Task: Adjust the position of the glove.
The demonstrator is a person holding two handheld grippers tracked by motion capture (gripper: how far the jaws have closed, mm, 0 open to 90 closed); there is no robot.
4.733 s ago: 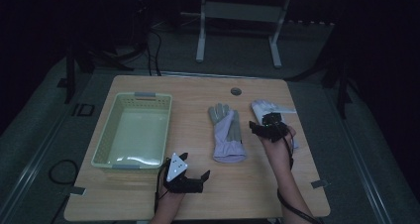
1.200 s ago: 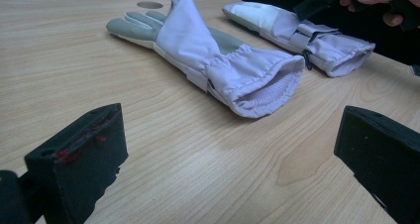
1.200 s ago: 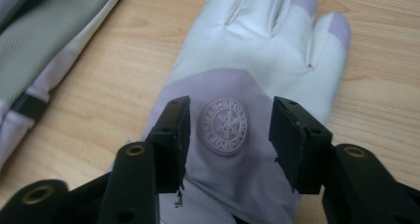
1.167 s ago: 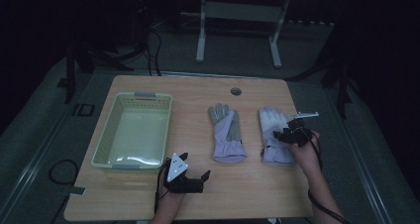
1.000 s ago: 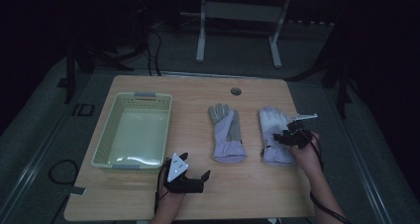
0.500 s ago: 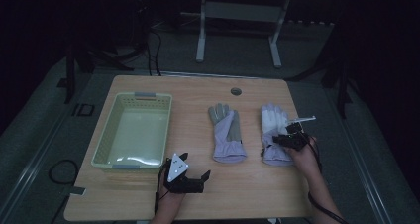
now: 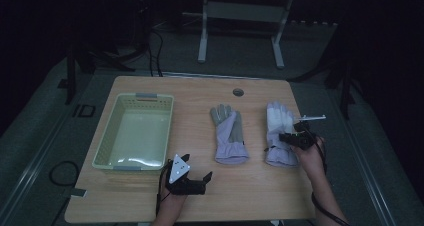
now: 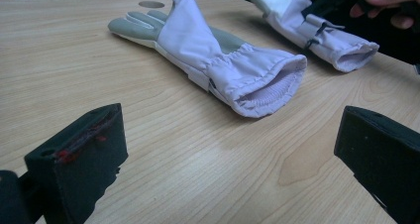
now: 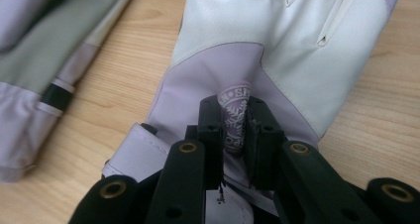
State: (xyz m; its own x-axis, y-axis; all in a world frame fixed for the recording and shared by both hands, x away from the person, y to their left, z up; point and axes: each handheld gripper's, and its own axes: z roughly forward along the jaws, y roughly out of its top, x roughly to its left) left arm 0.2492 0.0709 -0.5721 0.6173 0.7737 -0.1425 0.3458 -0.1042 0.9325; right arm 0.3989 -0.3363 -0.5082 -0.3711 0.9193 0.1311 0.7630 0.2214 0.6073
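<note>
The right gripper [image 9: 233, 130] is pinching a fold of the right-hand glove [image 7: 280, 133], its jaws having just been closing on it. The left gripper [image 7: 192, 178] is waiting spread at the near edge. Next, I'd guess, comes lifting toward the basket [image 7: 107, 151] at far left.

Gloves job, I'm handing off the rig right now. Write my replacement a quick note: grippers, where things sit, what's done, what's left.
Right gripper: jaws have just been closing, now pinching a fold of the right glove near its cuff; glove flat on the table.
Left gripper: open, holding nothing, at the near edge.
Middle glove: flat, untouched.
Basket: holds no glove.
Done: grip on the right glove.
Left: probably lift both gloves into the basket.
</note>
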